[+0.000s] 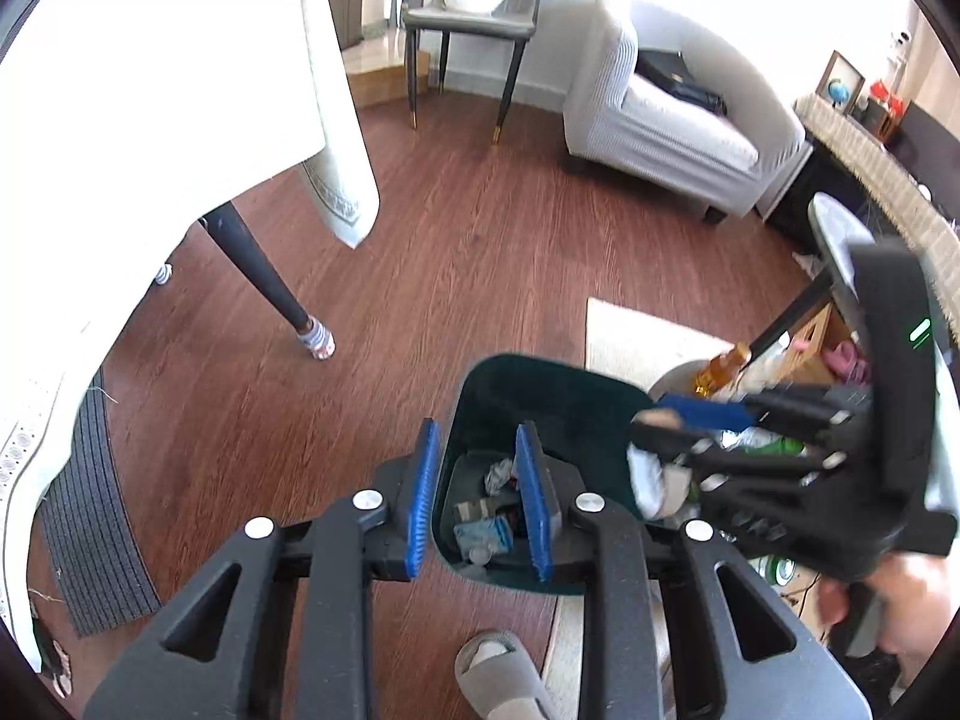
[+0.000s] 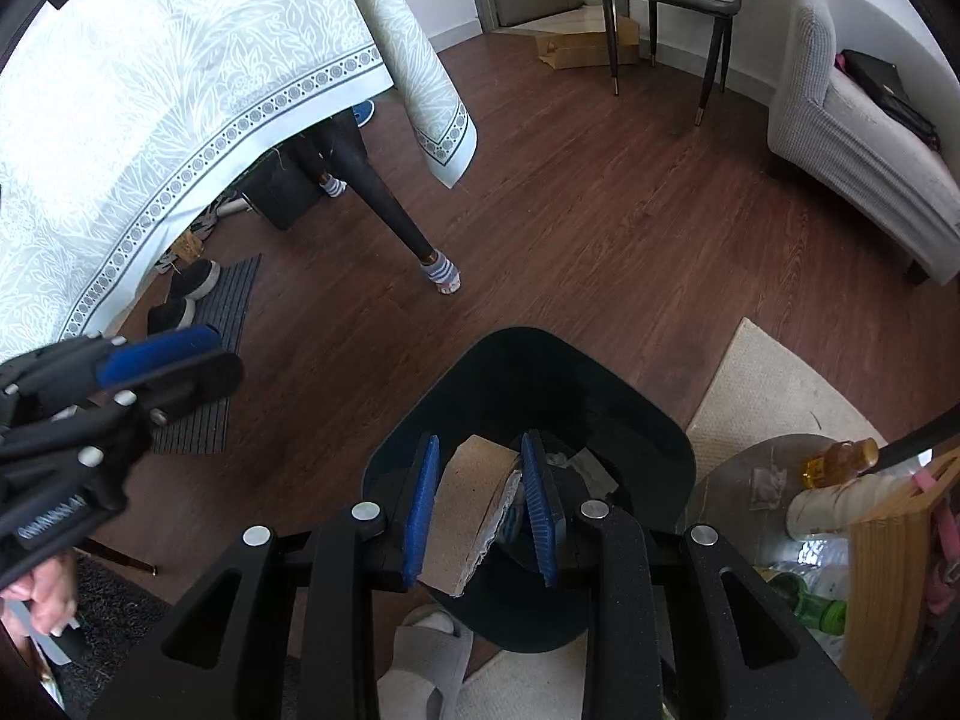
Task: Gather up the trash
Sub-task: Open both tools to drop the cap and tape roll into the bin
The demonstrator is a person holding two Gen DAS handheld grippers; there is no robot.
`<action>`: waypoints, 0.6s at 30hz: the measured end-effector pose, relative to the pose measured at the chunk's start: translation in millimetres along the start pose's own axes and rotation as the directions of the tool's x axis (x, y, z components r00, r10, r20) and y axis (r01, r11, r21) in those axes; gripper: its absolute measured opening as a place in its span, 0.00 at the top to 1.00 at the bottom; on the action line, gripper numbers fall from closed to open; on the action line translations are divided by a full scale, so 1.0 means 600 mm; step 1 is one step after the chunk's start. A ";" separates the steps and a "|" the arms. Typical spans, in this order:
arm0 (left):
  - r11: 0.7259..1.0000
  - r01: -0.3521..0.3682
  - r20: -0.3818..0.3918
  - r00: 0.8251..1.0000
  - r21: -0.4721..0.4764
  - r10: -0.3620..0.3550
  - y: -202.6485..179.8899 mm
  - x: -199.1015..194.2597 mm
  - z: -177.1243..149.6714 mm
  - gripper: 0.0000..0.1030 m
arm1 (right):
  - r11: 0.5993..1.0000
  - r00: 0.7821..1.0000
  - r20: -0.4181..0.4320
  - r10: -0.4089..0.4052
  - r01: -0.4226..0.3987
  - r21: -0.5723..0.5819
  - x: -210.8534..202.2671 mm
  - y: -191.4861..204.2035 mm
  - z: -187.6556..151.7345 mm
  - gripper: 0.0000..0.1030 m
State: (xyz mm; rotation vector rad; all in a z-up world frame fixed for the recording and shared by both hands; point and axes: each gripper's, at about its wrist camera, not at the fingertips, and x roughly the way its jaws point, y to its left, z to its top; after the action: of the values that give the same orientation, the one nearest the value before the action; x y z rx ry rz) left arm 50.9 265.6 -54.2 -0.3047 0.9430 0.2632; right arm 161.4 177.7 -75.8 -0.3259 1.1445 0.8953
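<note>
A dark green trash bin (image 1: pixel 540 384) stands on the wood floor and holds crumpled paper and small boxes (image 1: pixel 483 525). My left gripper (image 1: pixel 480 516) is open and empty above the bin's near left rim. My right gripper (image 2: pixel 483 510) is shut on a tan cardboard-like piece (image 2: pixel 465 504) with a pale torn edge, held over the bin's opening (image 2: pixel 624 420). In the left wrist view the right gripper (image 1: pixel 672 426) comes in from the right over the bin, with a pale piece (image 1: pixel 651 480) hanging from it. The left gripper (image 2: pixel 174 360) shows at the left of the right wrist view.
A round low table (image 2: pixel 732 480) at the right carries an amber bottle (image 2: pixel 840 462), green bottles (image 2: pixel 816 606) and a wooden box (image 2: pixel 888 570). A tablecloth-draped table (image 2: pixel 180 90) with a dark leg (image 2: pixel 384 204) stands left. A grey sofa (image 1: pixel 672 126), a beige rug (image 2: pixel 774 384) and a slippered foot (image 1: pixel 498 672) are near.
</note>
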 end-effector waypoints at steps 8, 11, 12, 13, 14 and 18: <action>0.998 0.038 0.088 0.996 -0.049 -0.033 -0.001 -0.051 0.025 0.74 | 0.982 0.986 -0.084 -0.144 0.132 -0.133 0.065 0.015 -0.034 0.72; 0.997 0.051 0.113 0.993 -0.057 -0.044 -0.007 -0.067 0.035 0.74 | 0.968 0.974 -0.120 -0.194 0.170 -0.183 0.087 0.013 -0.050 0.61; 0.997 0.056 0.121 0.992 -0.062 -0.048 -0.008 -0.071 0.039 0.74 | 0.962 0.968 -0.126 -0.215 0.188 -0.198 0.093 0.013 -0.054 0.47; 0.996 0.063 0.128 0.990 -0.066 -0.054 -0.009 -0.077 0.042 0.74 | 0.954 0.963 -0.127 -0.236 0.205 -0.216 0.097 0.014 -0.058 0.40; 0.995 0.067 0.137 0.989 -0.071 -0.057 -0.011 -0.083 0.045 0.74 | 0.947 0.959 -0.128 -0.255 0.220 -0.235 0.100 0.014 -0.063 0.40; 0.994 0.073 0.170 0.984 -0.076 -0.059 -0.017 -0.102 0.053 0.74 | 0.923 0.945 -0.131 -0.299 0.252 -0.290 0.104 0.016 -0.073 0.40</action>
State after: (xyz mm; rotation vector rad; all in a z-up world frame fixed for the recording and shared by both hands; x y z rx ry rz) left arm 44.0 262.3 15.4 -0.3826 0.7558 0.2625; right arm 133.8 183.3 -147.4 -0.7849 1.1003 0.7814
